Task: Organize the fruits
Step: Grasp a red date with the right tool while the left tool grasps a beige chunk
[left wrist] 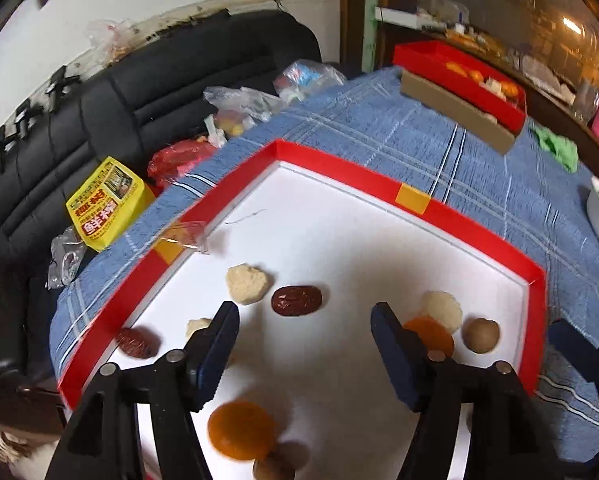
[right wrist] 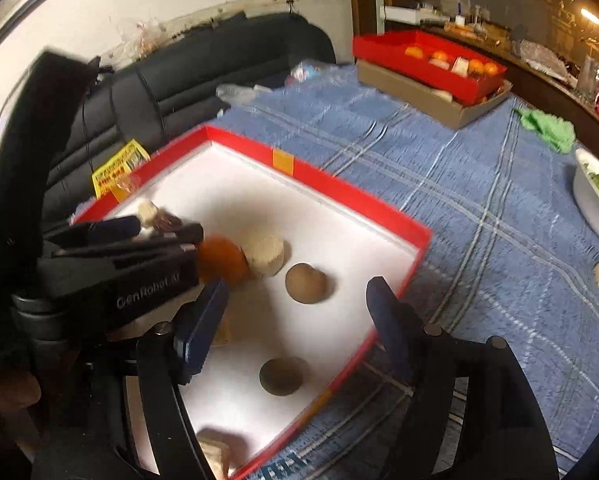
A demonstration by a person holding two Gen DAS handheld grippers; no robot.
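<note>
Both the left gripper [left wrist: 304, 320] and right gripper [right wrist: 297, 296] gape, nothing between, above the red tray [left wrist: 359, 174] (lower frame, fruits scattered).

Blue plaid cloth-covered table [right wrist: 479, 208], red-rimmed white tray [left wrist: 379, 184], far stacked red box [right wrist: 427, 60], green rag [right wrist: 549, 130], white dish [right wrist: 595, 208]

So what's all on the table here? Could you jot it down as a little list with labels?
near tray: red rim, white floor, on the blue plaid cloth
in it: two dark red dates, orange dried pieces, pale lumps, brown round fruits
far tray: red, holding orange pieces, stacked on a cardboard box
also on cloth: green rag, white bowl of greens
left gripper: jaws open, empty
right gripper: jaws open, empty
</note>
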